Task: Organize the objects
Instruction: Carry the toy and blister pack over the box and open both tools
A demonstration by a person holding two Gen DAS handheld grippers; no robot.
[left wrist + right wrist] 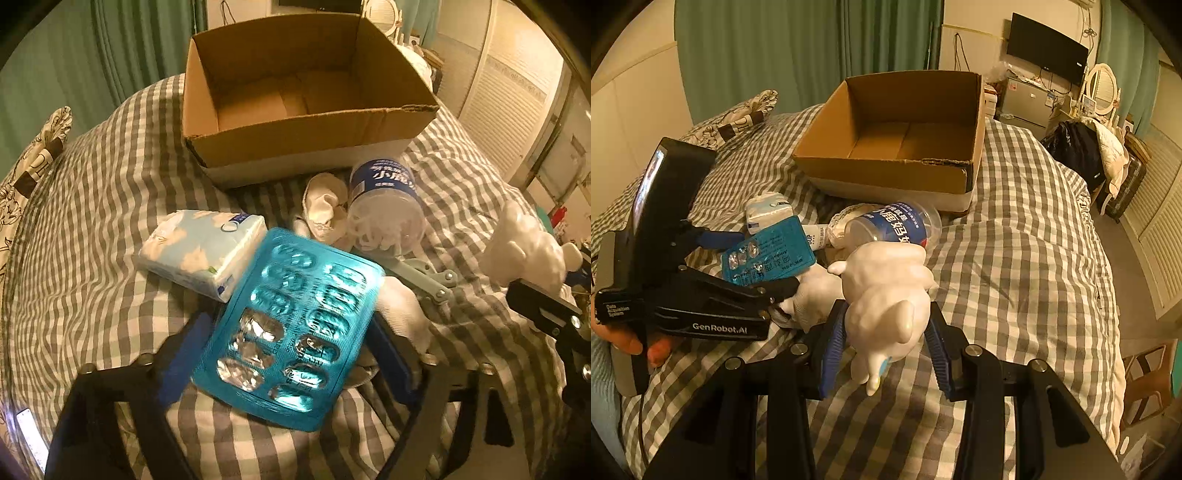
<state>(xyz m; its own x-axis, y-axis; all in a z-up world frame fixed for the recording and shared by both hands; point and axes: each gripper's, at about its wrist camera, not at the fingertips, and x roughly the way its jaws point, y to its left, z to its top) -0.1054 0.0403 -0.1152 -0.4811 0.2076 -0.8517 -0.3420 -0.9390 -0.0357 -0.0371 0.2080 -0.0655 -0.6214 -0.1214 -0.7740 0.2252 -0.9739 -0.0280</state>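
My left gripper [291, 347] is shut on a teal blister pack of pills [291, 343] and holds it above the checked bedspread; the pack also shows in the right wrist view [772, 251]. My right gripper [886, 332] is shut on a white toy figure [886, 295], which also shows in the left wrist view [524, 251]. An open, empty cardboard box [306, 136] stands on the bed behind the objects and also shows in the right wrist view [897, 166]. A tissue pack [203, 251], a clear jar with a blue label [384, 206] and white cloth [325, 206] lie before it.
A grey hinged tool [424, 277] lies by the jar. A patterned pillow [738, 118] is at the bed's far left. Green curtains [798, 48] hang behind. A chair with clothes [1093, 155] and a louvred wardrobe [1160, 236] stand right of the bed.
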